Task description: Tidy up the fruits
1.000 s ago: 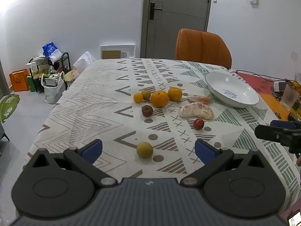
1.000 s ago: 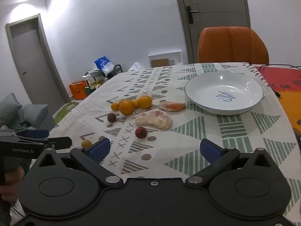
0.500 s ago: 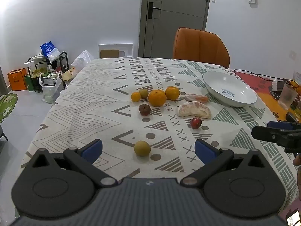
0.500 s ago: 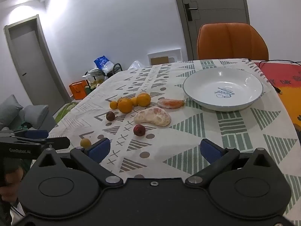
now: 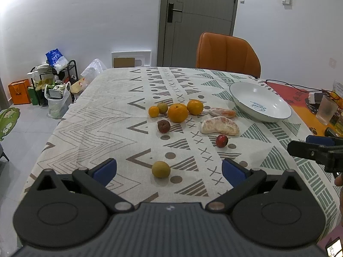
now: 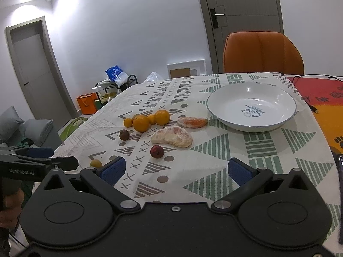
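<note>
- Left gripper point(image 5: 169, 169): jaws spread wide, nothing between them; held above the near edge of the table; blue pads point(image 5: 105, 171) bare
- Right gripper point(image 6: 174, 170): jaws likewise spread, empty; held over the tablecloth point(image 6: 214, 171) short of the fruit
- Yellow-brown round fruit point(image 5: 161, 169): sits alone on the cloth nearest the left gripper, centred between its fingers in that view but not touched; in the right wrist view it shows just past the left finger pad point(image 6: 95, 163)
- Small red fruit point(image 5: 221, 141): on the cloth just in front of the large peeled citrus piece point(image 5: 220, 126); apart from it
- Smaller peeled segment point(image 5: 222, 112): lies beyond the large piece, between it and the bowl
- Cluster further back: large orange point(image 5: 177, 112) in the middle; second orange point(image 5: 195, 107) to its right; small orange point(image 5: 153, 111) and a greenish-brown fruit point(image 5: 162, 107) to its left; whether they touch each other, cannot tell
- Dark wrinkled fruit point(image 5: 164, 126): in front of the cluster, on its own
- White bowl point(image 6: 218, 111): empty, upright, right of all the fruit, printed lettering inside
- Orange chair point(image 5: 227, 53) at the far side of the table; grey door point(image 5: 199, 19) behind it
</note>
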